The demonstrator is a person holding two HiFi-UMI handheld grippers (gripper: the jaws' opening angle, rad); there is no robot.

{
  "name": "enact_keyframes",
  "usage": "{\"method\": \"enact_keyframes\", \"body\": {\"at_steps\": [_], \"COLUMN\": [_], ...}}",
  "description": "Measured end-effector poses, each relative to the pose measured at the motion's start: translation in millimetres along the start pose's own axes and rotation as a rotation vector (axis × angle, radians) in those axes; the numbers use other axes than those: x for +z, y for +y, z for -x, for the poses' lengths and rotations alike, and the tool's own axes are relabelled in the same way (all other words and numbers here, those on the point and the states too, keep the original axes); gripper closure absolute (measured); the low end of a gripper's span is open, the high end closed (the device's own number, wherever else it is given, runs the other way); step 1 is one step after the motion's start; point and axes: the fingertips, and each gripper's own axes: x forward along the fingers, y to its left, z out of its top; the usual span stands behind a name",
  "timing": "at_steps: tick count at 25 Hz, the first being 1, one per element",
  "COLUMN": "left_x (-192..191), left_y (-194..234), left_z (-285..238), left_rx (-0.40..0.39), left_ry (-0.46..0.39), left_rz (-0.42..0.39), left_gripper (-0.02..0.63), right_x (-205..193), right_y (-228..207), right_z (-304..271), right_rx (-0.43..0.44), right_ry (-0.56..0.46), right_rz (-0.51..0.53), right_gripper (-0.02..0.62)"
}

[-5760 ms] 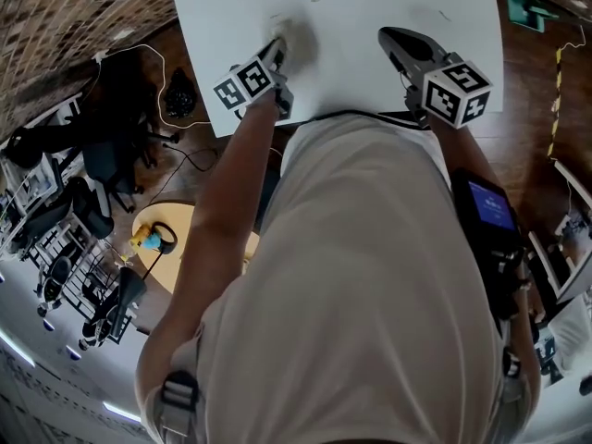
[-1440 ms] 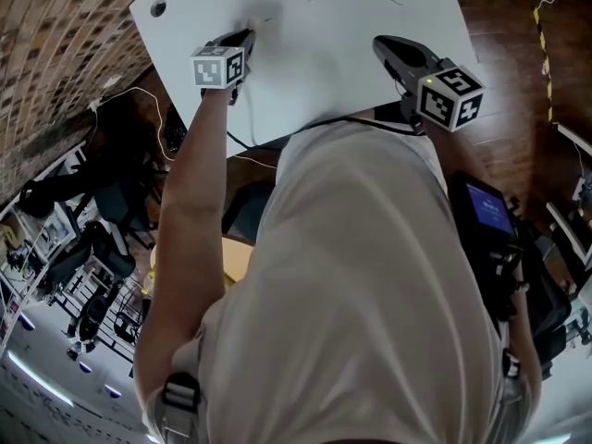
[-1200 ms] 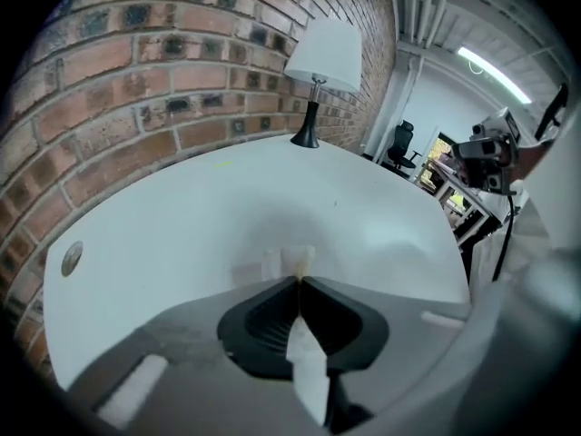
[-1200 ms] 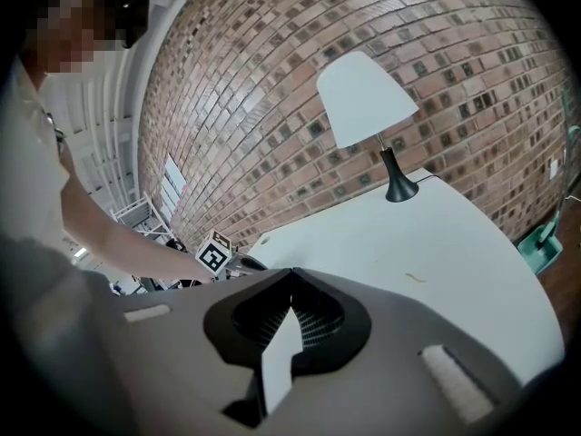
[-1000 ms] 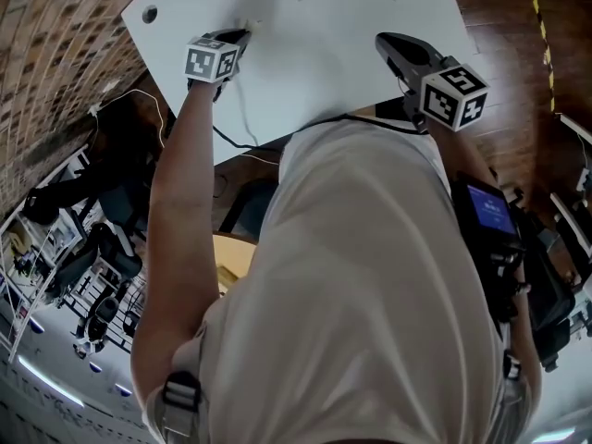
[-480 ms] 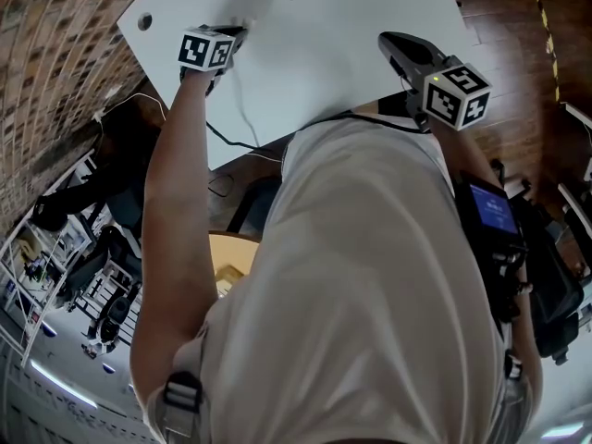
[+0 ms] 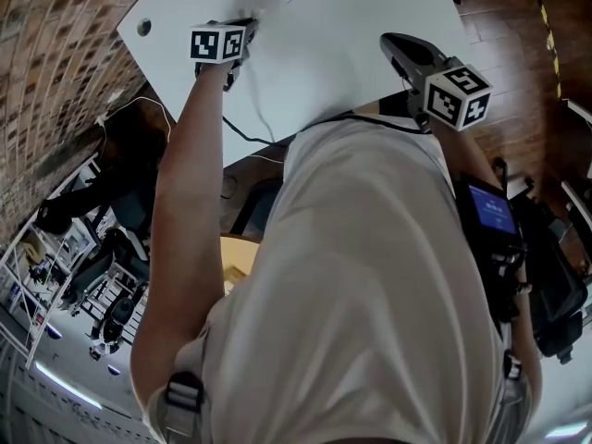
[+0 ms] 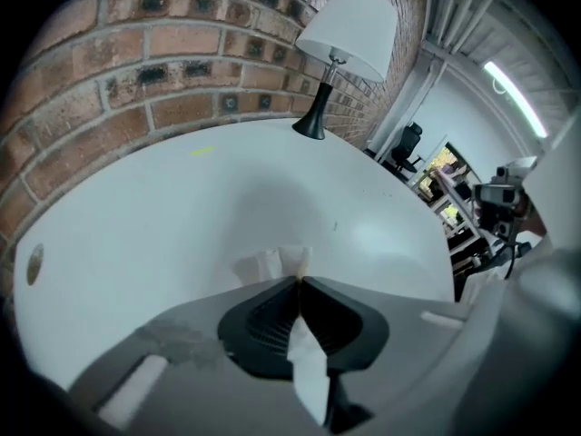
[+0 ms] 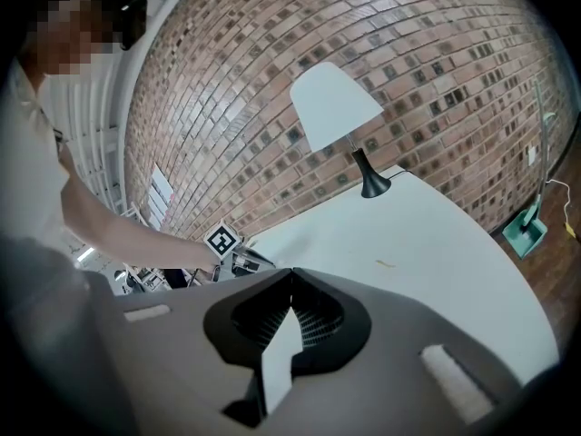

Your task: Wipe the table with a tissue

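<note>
No words, brands or numbers can be read anywhere. The left cube point(image 7: 220, 43) on the left gripper point(image 7: 248, 26) and the right cube point(image 7: 458, 97) on the right gripper point(image 7: 390, 41) bear only black-and-white square patterns. The blue screen point(image 7: 490, 207) at the person's right side is too small to read.

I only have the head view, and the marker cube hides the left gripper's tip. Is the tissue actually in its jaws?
Observer: Yes. The left gripper view shows the left gripper with its jaws closed on the tissue, which bunches out past the tips against the table.
Operator: Anything ahead of it on that side?
Observer: A lamp with a white shade stands further along the table, close to the brick wall.
Operator: And the right gripper?
Observer: In its own view the right gripper has its jaws together with nothing between them.
</note>
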Motion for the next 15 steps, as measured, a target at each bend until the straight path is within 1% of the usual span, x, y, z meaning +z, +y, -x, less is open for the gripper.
{"method": "enact_keyframes", "body": {"at_steps": [2,4,6,8,10,12,13,15], "left_x": [-0.2,-2.6,-7.6,-15.6,-23.9,-24.0,-21.5,-18.8], "left_y": [-15.7,-29.2,-38.3,-52.8,-78.0,-105.0,-115.4,-127.8], "left_z": [-4.5,-7.1,-7.9,-9.4,-10.8,-7.2,-3.2,6.6], "left_rx": [-0.022,-0.011,-0.008,-0.042,-0.096,-0.134,-0.142,-0.147], "left_ry": [-0.004,-0.006,-0.015,-0.014,-0.018,-0.082,-0.132,-0.237], "left_rz": [0.0,-0.007,0.014,0.029,0.018,0.021,0.037,0.093], "left_gripper": [0.584,0.584,0.584,0.585,0.586,0.584,0.584,0.584], "right_x": [-0.9,-1.0,0.5,1.9,1.9,3.7,5.5,8.0], "right_y": [1.0,4.5,8.9,12.1,14.7,16.6,17.2,18.8], "right_z": [0.0,-1.5,-6.9,-12.3,-13.3,-12.9,-13.6,-16.4], "right_rx": [0.002,0.006,0.014,0.022,0.027,0.035,0.041,0.054], "right_ry": [-0.001,-0.004,-0.005,-0.005,-0.007,-0.01,-0.012,-0.009], "right_rz": [0.001,0.004,0.007,0.006,0.002,0.003,0.006,0.012], "right_gripper": [0.588,0.588,0.588,0.586,0.588,0.588,0.588,0.588]}}
